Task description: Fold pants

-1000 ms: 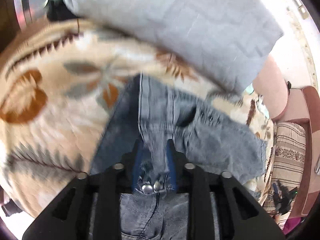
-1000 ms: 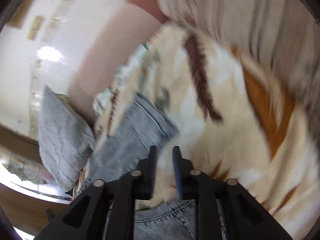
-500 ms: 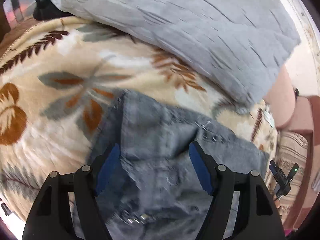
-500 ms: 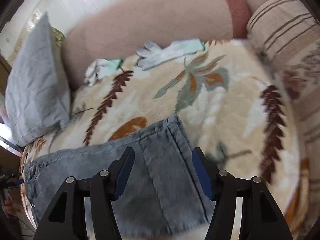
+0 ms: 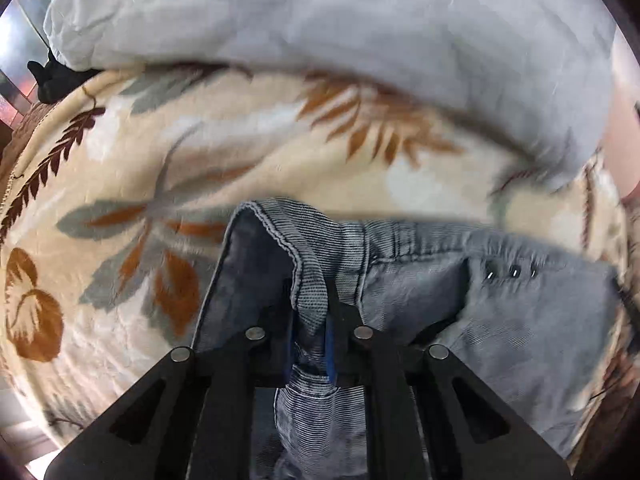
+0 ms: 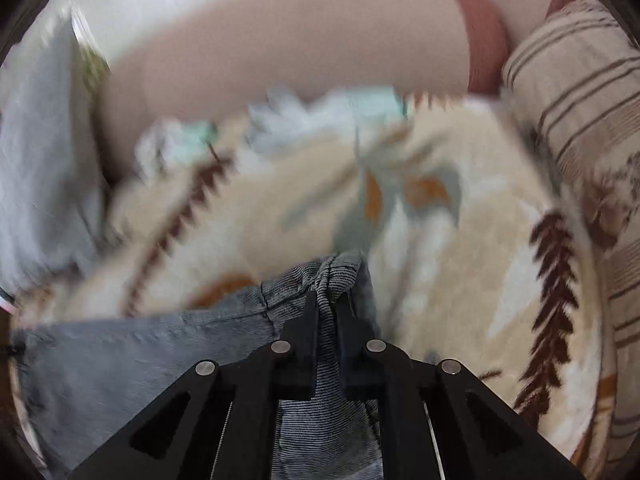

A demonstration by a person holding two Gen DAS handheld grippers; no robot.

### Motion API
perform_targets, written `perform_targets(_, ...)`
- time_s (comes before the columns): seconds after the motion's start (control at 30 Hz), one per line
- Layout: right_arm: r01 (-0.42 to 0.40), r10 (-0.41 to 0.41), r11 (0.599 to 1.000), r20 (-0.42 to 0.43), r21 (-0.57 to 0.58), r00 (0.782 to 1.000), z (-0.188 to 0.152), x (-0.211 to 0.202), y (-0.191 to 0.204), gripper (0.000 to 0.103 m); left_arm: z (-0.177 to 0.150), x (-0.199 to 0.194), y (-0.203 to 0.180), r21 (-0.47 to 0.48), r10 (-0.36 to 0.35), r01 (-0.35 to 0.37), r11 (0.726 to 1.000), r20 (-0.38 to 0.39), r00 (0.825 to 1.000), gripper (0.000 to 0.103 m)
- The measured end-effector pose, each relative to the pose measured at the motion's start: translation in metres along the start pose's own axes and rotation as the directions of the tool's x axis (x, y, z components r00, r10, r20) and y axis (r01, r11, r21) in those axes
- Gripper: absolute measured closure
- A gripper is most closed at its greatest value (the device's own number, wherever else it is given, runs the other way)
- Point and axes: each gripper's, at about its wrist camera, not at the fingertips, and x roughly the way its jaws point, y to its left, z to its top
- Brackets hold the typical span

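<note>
A: Where are the pants [image 5: 500, 312] now?

B: We see them lying on the blanket [image 5: 240, 152] with the leaf pattern, in the lower half of both views. In the left wrist view they spread from the centre to the right edge, and three small rivets show at the right.

A: And our left tongs [image 5: 310, 320]?

B: They are clenched on a fold of the denim, at the hemmed edge that stands up in the lower centre. The cloth is pinched between the blue pads.

A: The right tongs [image 6: 326, 304]?

B: Also clenched on the pants. A bunched ridge of the grey-blue cloth rises between the black fingers in the lower centre, and the rest of the pants runs to the lower left.

A: What is around?

B: A grey pillow [image 5: 320, 32] fills the top of the left view, touching the blanket. In the right view, a striped cushion [image 6: 580, 100] is at the upper right, and pale gloves [image 6: 304, 120], blurred, lie at the far edge of the blanket.
</note>
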Motion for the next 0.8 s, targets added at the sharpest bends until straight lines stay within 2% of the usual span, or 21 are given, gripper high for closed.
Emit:
perform_targets(0.07,-0.027,0.027,0.998,0.007,0.054,1.000,-0.002,-0.001,-0.005,0.090,-0.004,-0.012,0.008,-0.027,-0.050,0.051,0.998,0.024,0.998,0.092)
perform_targets(0.13,-0.072,0.069,0.991,0.026,0.112,0.997,0.001,-0.009,-0.015,0.086,-0.004,-0.034,0.025,-0.073,-0.134,0.138,0.988,0.067,0.989,0.090)
perform_targets(0.17,-0.098,0.093,0.987,0.042,0.128,0.995,0.002,-0.015,-0.019,0.082,-0.002,-0.049,0.039,-0.110,-0.179,0.190,0.976,0.109,0.978,0.090)
perform_targets(0.2,-0.123,0.115,0.982,0.062,0.141,0.991,0.003,-0.024,-0.024,0.077,0.000,-0.056,0.047,-0.134,-0.194,0.211,0.968,0.129,0.972,0.085)
perform_targets(0.23,-0.145,0.134,0.977,0.082,0.154,0.988,0.005,-0.032,-0.030,0.073,0.003,-0.065,0.060,-0.175,-0.220,0.246,0.953,0.153,0.963,0.073)
perform_targets(0.27,-0.159,0.146,0.974,0.091,0.163,0.985,0.007,-0.037,-0.035,0.061,0.005,-0.068,0.064,-0.189,-0.239,0.266,0.945,0.156,0.958,0.064)
perform_targets(0.3,-0.178,0.163,0.969,0.098,0.174,0.982,0.008,-0.042,-0.040,0.049,0.007,-0.068,0.068,-0.193,-0.253,0.278,0.941,0.145,0.957,0.043)
perform_targets(0.33,-0.183,0.168,0.967,0.095,0.177,0.981,0.009,-0.043,-0.041,0.045,0.008,-0.065,0.067,-0.187,-0.259,0.280,0.942,0.127,0.957,0.036)
perform_targets(0.4,-0.191,0.181,0.965,0.073,0.177,0.981,0.012,-0.037,-0.037,0.043,0.006,-0.053,0.055,-0.160,-0.273,0.281,0.946,0.072,0.959,0.036)
perform_targets(0.5,-0.191,0.190,0.970,0.022,0.151,0.982,0.017,-0.024,-0.024,0.043,0.003,-0.032,0.046,-0.168,-0.315,0.310,0.936,0.000,0.949,0.036)
perform_targets(0.6,-0.167,0.169,0.980,-0.005,0.107,0.986,0.018,-0.012,-0.009,0.043,0.008,-0.017,0.033,-0.158,-0.308,0.299,0.941,-0.037,0.951,0.036)
perform_targets(0.67,-0.141,0.143,0.987,-0.010,0.082,0.990,0.019,-0.003,-0.001,0.043,0.012,-0.009,0.023,-0.156,-0.302,0.292,0.943,-0.040,0.952,0.037)
perform_targets(0.7,-0.129,0.130,0.989,-0.016,0.069,0.991,0.019,0.000,0.002,0.052,0.014,-0.005,0.017,-0.147,-0.285,0.276,0.950,-0.045,0.957,0.055)
perform_targets(0.73,-0.082,0.083,0.996,-0.036,0.026,0.996,0.017,0.005,0.010,0.066,0.015,-0.001,0.006,-0.116,-0.236,0.228,0.967,-0.056,0.970,0.096)
perform_targets(0.77,-0.054,0.053,0.999,-0.048,-0.009,0.997,0.015,0.006,0.017,0.099,0.015,0.002,-0.001,-0.088,-0.195,0.189,0.978,-0.069,0.978,0.097)
perform_targets(0.8,-0.037,0.036,0.999,-0.038,-0.036,0.999,0.014,0.003,0.024,0.098,0.013,0.001,-0.009,-0.057,-0.136,0.133,0.989,-0.055,0.989,0.097)
